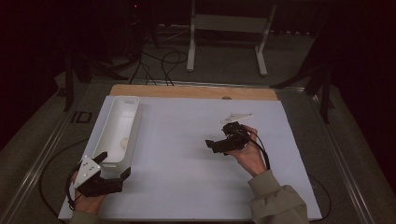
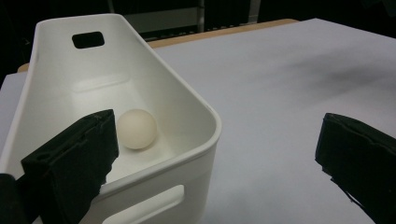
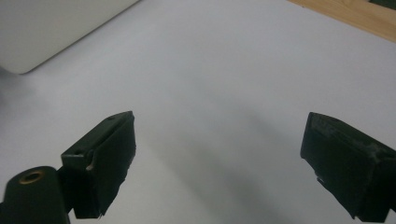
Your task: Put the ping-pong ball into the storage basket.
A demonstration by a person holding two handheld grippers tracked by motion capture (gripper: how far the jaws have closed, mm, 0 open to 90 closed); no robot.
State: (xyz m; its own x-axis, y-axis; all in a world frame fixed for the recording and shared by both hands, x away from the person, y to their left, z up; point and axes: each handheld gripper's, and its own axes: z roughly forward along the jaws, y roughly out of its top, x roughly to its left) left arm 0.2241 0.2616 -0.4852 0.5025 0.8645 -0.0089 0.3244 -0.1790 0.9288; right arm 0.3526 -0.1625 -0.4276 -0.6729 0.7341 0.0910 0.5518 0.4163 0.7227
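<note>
A long white bin [image 1: 132, 108] lies along the left side of the white mat. A small white ball [image 1: 123, 143] rests on its floor near the near end, and the left gripper view shows the ball [image 2: 136, 129] close up inside the bin [image 2: 196, 107]. My left gripper [image 1: 113, 164] is open at the bin's near right corner. In its own view the left gripper [image 2: 217, 154] has one jaw in front of the bin's inside and the other over the mat. My right gripper [image 1: 212, 145] is open and empty over the middle right of the mat, pointing left. The right gripper [image 3: 224, 158] looks down on bare mat.
The white mat [image 1: 187, 182] covers most of the table, with a wooden strip [image 1: 196, 91] at the far edge. A white stand [image 1: 229, 23] and cables [image 1: 159, 65] are on the floor beyond. The bin's corner [image 3: 42, 32] lies far left in the right gripper view.
</note>
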